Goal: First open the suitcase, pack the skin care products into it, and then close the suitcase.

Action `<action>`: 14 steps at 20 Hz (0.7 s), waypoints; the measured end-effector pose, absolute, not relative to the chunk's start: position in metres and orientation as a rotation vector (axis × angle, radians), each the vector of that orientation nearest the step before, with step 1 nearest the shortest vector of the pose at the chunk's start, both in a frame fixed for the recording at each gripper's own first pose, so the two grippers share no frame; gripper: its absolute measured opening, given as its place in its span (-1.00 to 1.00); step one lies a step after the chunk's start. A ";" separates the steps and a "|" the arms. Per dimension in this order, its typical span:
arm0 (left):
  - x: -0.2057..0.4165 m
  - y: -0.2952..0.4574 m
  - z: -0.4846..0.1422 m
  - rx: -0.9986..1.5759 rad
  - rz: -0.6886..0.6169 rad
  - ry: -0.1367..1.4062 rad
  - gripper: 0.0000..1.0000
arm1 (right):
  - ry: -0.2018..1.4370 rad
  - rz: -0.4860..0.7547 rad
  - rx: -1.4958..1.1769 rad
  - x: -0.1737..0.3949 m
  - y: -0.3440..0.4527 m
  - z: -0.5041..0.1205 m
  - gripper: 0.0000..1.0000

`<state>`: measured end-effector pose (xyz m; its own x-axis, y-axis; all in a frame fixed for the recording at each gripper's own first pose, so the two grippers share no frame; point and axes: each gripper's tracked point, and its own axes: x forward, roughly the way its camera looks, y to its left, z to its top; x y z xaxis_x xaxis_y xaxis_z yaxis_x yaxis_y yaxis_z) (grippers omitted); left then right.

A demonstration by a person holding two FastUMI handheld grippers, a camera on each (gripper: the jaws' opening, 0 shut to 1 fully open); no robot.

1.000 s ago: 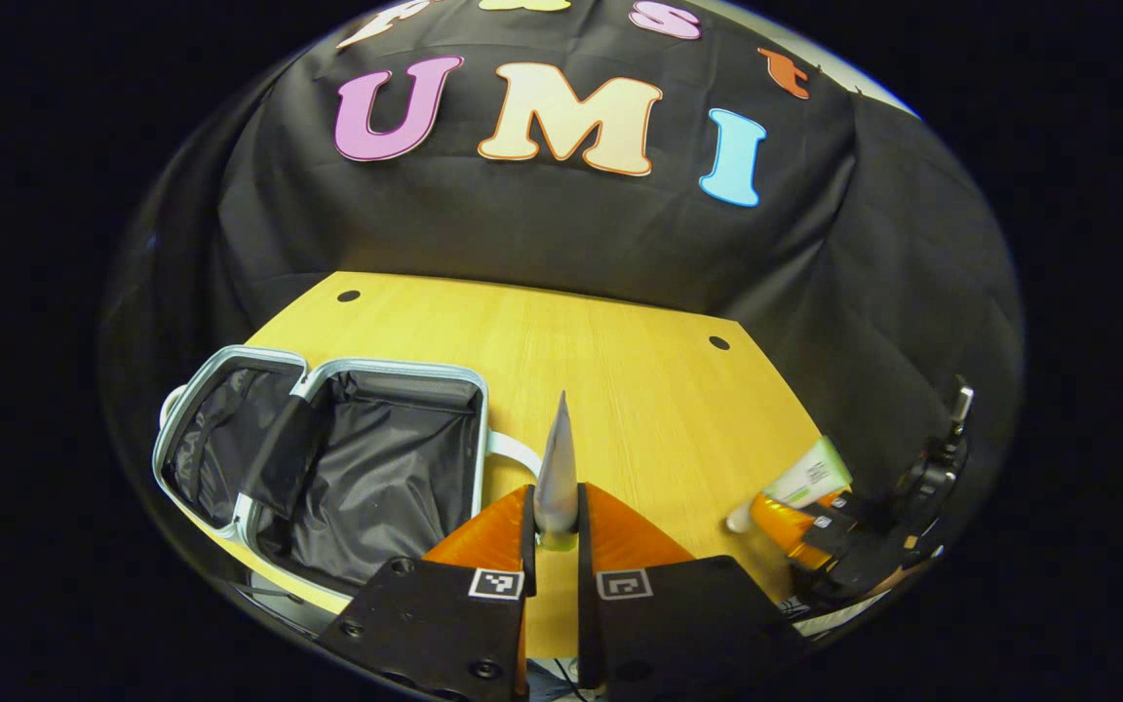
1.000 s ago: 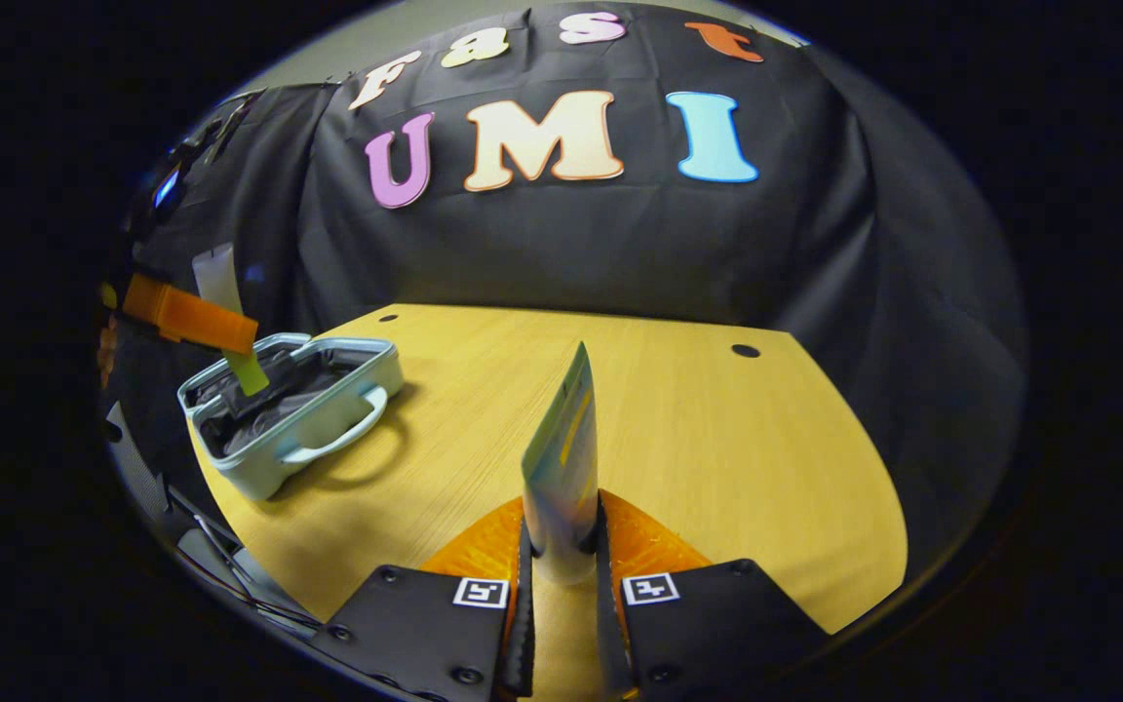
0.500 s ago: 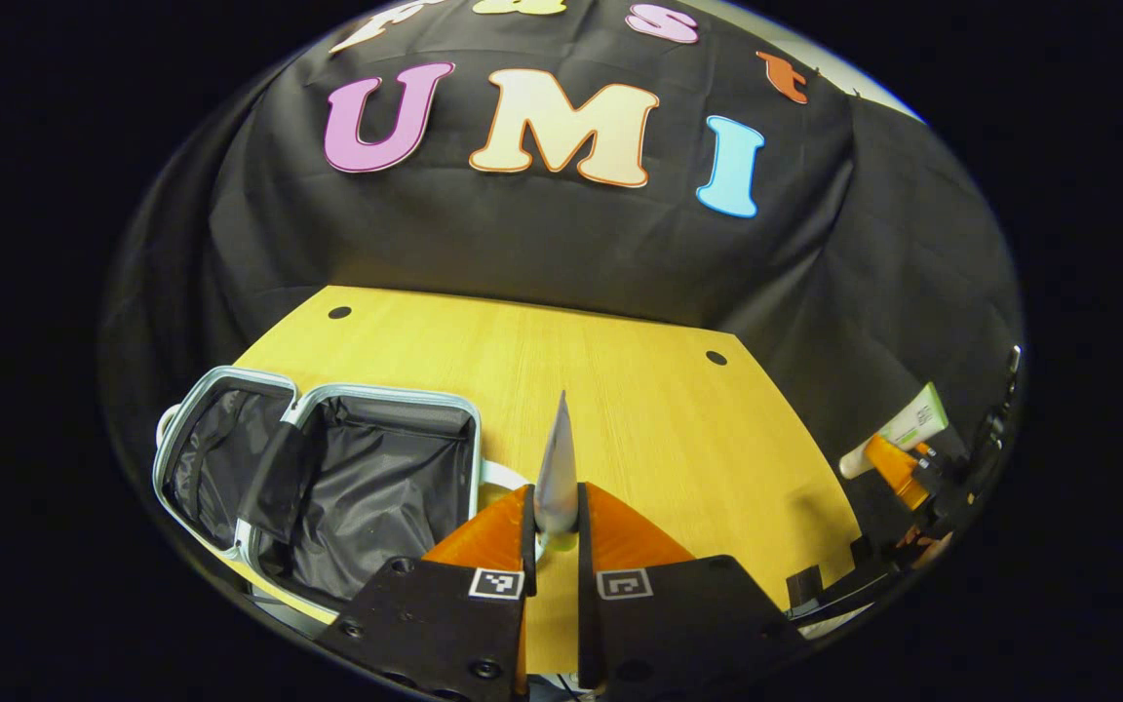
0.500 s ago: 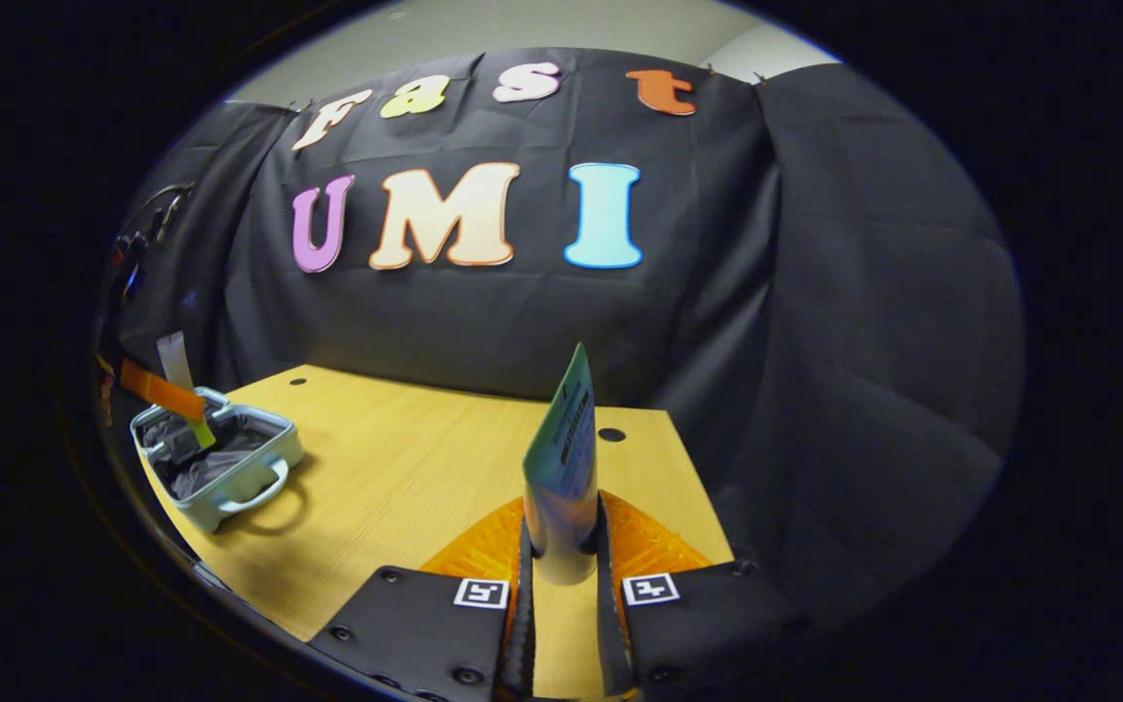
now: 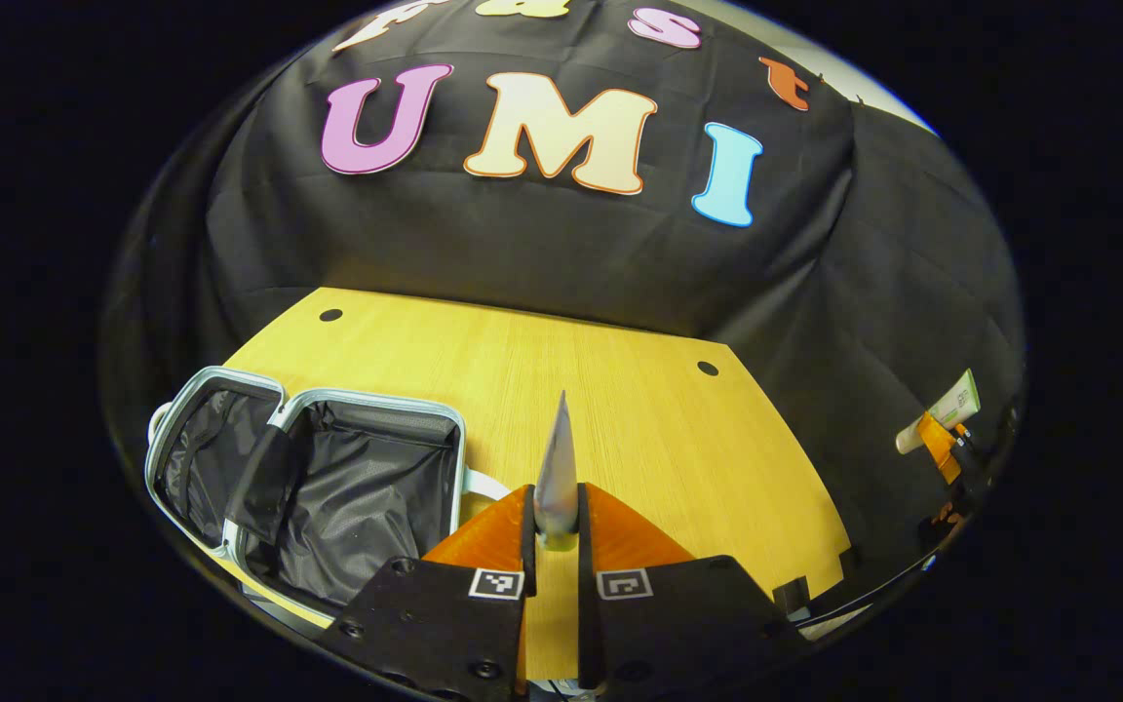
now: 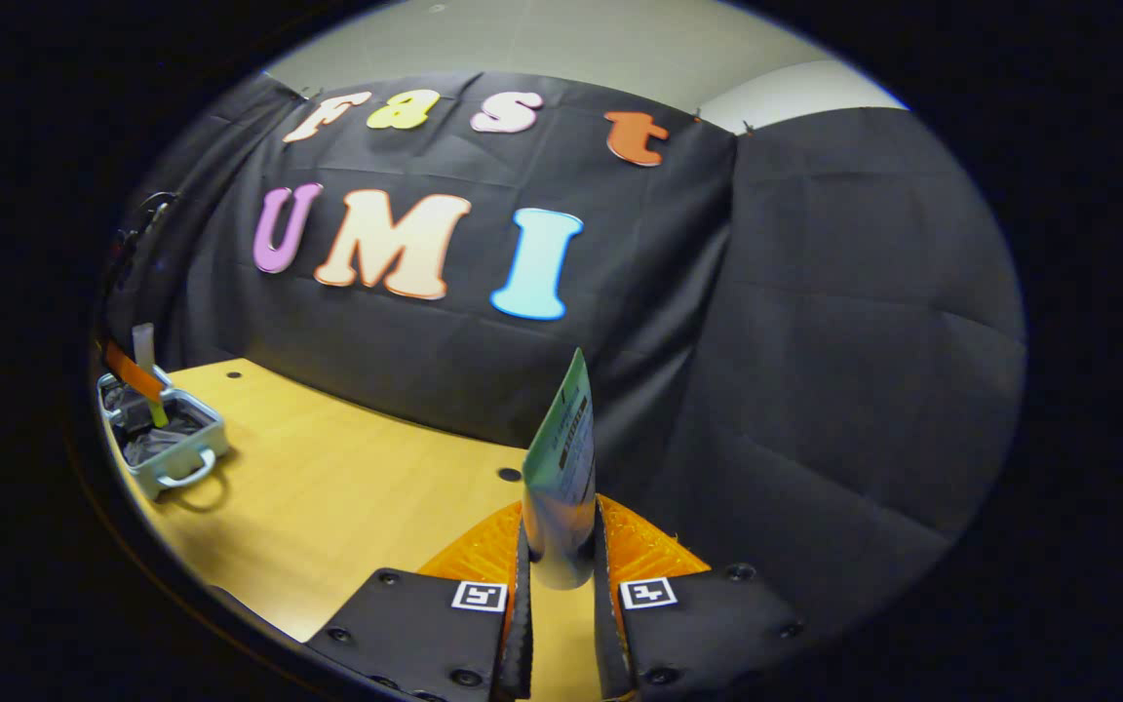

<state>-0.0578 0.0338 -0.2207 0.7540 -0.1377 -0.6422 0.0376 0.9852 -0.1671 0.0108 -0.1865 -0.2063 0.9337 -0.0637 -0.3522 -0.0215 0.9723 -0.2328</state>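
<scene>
In the left gripper view the light-blue suitcase (image 5: 230, 390) lies open at the lower left, its dark lining bare. My left gripper (image 5: 555, 531) is shut on a silvery tube (image 5: 557, 468) standing upright, just right of the suitcase. My right gripper (image 6: 560, 556) is shut on a green and white tube (image 6: 561, 458) held upright near the table's right edge. In the right gripper view the suitcase (image 6: 167, 444) lies far left, with the left gripper (image 6: 133, 375) and its pale tube (image 6: 144, 356) above it. The left gripper view shows the right gripper (image 5: 942, 448) far right with its tube (image 5: 942, 414).
The wooden table (image 5: 600, 390) has two small dark holes (image 5: 330, 315) near its back corners. Black cloth walls stand behind it and on the right. The suitcase handle (image 6: 181, 475) points toward the table's middle.
My right gripper has swung up and away to the right with its tube, so the suitcase shrinks to the far left of its view. My left gripper holds nearly still beside the suitcase.
</scene>
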 end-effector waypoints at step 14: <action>-0.053 0.042 -0.212 -0.126 -0.131 0.691 -0.75 | 0.380 0.086 -0.072 -0.031 -0.098 -0.184 -0.44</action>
